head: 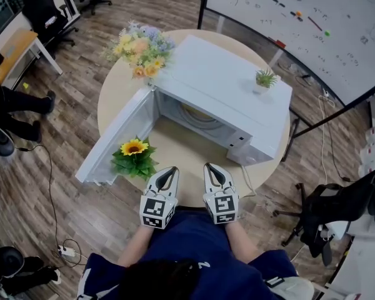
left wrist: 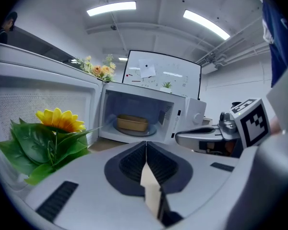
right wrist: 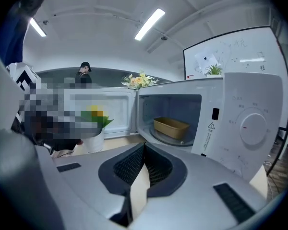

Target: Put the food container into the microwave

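Person: right under the camera, dark blue top [head: 194, 242], both arms reaching out over the near edge of the round table [head: 175, 144].
Left gripper [head: 169, 169]: jaws pressed together, pad against pad, nothing between them! It sits at the table's near edge, aimed at the microwave's opening.
Right gripper [head: 214, 166]: same story, jaws closed tight and empty, just beside the left one, with both marker cubes facing up.
Food container [left wrist: 132, 123]: tan, low and oblong, and it's inside the microwave, sitting on the glass turntable [left wrist: 152, 131] in the cavity, well apart from both grippers.
Microwave [head: 231, 89]: white, set on the table, control panel with its dial on the right.
Door [head: 115, 139]: swung wide open to the left, its inner face towards the grippers.
Sunflower [head: 134, 147]: yellow bloom over green leaves in a white pot, standing just inside the open door's sweep, close to the left gripper.
Bouquet [head: 142, 47]: pastel flowers at the microwave's far left corner.
Small plant [head: 264, 79]: green, in a white pot, perched on top of the microwave.
Whiteboard [head: 300, 17]: large, on a stand beyond the table at the right.
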`<state>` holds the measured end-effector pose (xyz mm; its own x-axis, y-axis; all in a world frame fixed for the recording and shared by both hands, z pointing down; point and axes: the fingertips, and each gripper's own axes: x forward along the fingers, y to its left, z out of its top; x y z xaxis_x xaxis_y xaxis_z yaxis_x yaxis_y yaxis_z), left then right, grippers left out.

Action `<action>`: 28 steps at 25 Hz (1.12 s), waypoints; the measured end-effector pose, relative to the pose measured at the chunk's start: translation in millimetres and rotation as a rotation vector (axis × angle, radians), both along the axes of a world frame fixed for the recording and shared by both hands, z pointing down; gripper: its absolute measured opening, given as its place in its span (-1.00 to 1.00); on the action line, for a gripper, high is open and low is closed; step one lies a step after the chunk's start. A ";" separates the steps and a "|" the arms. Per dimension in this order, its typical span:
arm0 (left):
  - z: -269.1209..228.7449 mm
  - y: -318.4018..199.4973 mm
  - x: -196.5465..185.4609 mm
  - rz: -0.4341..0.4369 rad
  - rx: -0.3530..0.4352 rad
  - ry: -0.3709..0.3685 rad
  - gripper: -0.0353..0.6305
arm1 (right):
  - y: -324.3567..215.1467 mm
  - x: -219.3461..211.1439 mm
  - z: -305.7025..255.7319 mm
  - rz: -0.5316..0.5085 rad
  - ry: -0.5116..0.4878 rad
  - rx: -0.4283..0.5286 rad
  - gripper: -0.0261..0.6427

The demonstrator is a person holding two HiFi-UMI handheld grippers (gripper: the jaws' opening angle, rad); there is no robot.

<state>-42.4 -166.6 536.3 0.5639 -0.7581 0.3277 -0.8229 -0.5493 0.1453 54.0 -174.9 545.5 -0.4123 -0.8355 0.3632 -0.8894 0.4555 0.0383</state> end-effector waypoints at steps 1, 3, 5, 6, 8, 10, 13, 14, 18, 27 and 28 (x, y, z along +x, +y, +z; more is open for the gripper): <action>0.2 0.9 2.0 0.014 -0.004 0.008 -0.88 | 0.8 -1.8 0.2 -0.008 -0.010 -0.005 -0.89; 1.5 2.4 6.9 0.045 -0.014 0.018 -0.88 | 3.1 -6.0 1.1 -0.027 -0.031 -0.017 -0.89; 3.4 3.2 11.0 0.065 -0.023 0.019 -0.88 | 5.1 -8.3 3.4 -0.037 -0.041 -0.030 -0.89; 4.5 3.5 12.2 0.068 -0.028 0.019 -0.88 | 6.1 -8.2 5.2 -0.037 -0.038 -0.038 -0.89; 6.6 3.8 12.9 0.069 -0.039 0.025 -0.88 | 7.8 -6.9 8.1 -0.034 -0.019 -0.046 -0.90; 7.6 3.3 11.7 0.067 -0.045 0.029 -0.88 | 8.7 -7.2 8.5 -0.035 -0.001 -0.044 -0.90; 8.2 2.6 11.7 0.068 -0.049 0.028 -0.88 | 8.6 -8.7 9.5 -0.042 0.008 -0.044 -0.90; 8.2 2.6 13.1 0.072 -0.049 0.027 -0.88 | 8.7 -8.5 10.3 -0.043 0.010 -0.047 -0.90; 9.9 2.3 16.8 0.087 -0.053 0.026 -0.88 | 9.9 -10.1 13.4 -0.056 0.015 -0.058 -0.90; 10.7 1.1 18.9 0.087 -0.057 0.027 -0.88 | 10.5 -11.6 16.9 -0.072 0.023 -0.068 -0.90; 10.9 1.2 19.5 0.088 -0.056 0.025 -0.88 | 10.4 -11.5 17.0 -0.073 0.022 -0.067 -0.90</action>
